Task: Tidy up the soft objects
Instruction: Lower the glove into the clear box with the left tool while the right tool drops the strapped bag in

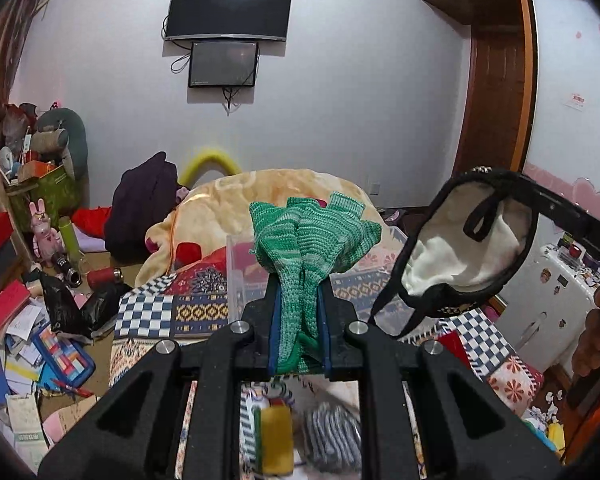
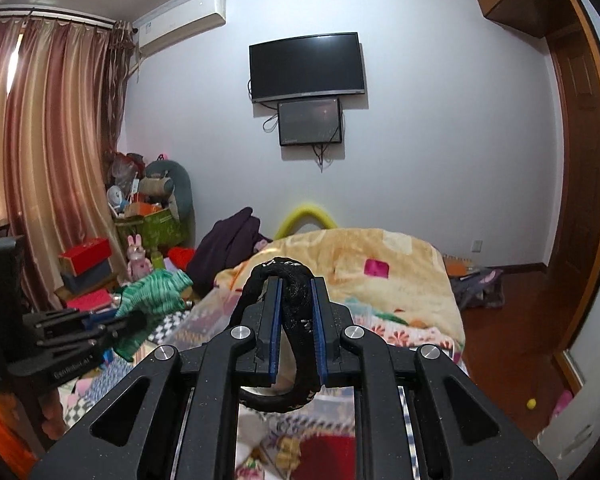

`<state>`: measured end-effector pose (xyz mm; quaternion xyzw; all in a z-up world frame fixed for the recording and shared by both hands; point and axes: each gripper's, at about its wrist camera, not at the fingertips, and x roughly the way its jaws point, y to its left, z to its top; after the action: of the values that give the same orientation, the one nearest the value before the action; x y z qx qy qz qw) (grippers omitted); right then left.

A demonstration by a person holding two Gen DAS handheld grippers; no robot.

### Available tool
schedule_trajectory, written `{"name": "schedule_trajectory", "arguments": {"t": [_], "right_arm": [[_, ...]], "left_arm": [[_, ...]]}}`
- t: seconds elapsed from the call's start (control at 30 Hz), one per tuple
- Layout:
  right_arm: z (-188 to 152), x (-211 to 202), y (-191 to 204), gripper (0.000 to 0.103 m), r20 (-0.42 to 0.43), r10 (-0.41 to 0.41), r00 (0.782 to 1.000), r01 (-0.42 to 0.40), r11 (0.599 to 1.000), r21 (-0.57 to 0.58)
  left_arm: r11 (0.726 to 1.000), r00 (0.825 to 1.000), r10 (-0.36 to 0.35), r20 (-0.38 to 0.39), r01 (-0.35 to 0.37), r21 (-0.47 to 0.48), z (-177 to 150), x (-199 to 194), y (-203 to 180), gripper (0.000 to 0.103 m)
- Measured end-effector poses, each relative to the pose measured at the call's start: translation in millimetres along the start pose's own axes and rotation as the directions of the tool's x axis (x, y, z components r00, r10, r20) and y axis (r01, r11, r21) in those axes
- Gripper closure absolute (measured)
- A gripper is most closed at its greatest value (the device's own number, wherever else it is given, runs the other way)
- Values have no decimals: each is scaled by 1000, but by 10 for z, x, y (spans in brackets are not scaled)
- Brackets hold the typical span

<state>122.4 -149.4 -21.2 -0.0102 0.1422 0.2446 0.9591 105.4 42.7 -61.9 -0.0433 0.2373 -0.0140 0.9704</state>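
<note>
Matte black plastic all over the left gripper [image 1: 300, 320]: two angled linkage arms with triangular cut-outs, silver round screw heads at the pivots, blue pads lining the inner faces of the fingers. The right gripper [image 2: 296, 316] is built the same, black with blue pads. White lettering runs along the left one's side, too small to read surely.
</note>
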Motion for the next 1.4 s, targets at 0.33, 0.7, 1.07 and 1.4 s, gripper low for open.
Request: {"name": "schedule_trajectory", "arguments": {"t": [0.33, 0.7, 1.07, 1.4], "right_arm": [[-9, 351, 11, 90, -27, -30, 999, 30, 1000, 7], [-245, 693, -21, 90, -165, -8, 986, 7, 1000, -7], [-380, 983, -146, 89, -307, 31, 951, -21, 999, 38], [-409, 962, -238, 51, -361, 70, 930, -39, 995, 94]], "left_arm": [[1000, 996, 27, -88, -26, 13, 139, 582, -41, 87], [997, 975, 68, -213, -58, 52, -15, 1141, -90, 87], [994, 957, 90, -276, -70, 82, -142, 1345, -133, 87], [998, 963, 57, -264, -45, 52, -142, 1203, -91, 66]]}}
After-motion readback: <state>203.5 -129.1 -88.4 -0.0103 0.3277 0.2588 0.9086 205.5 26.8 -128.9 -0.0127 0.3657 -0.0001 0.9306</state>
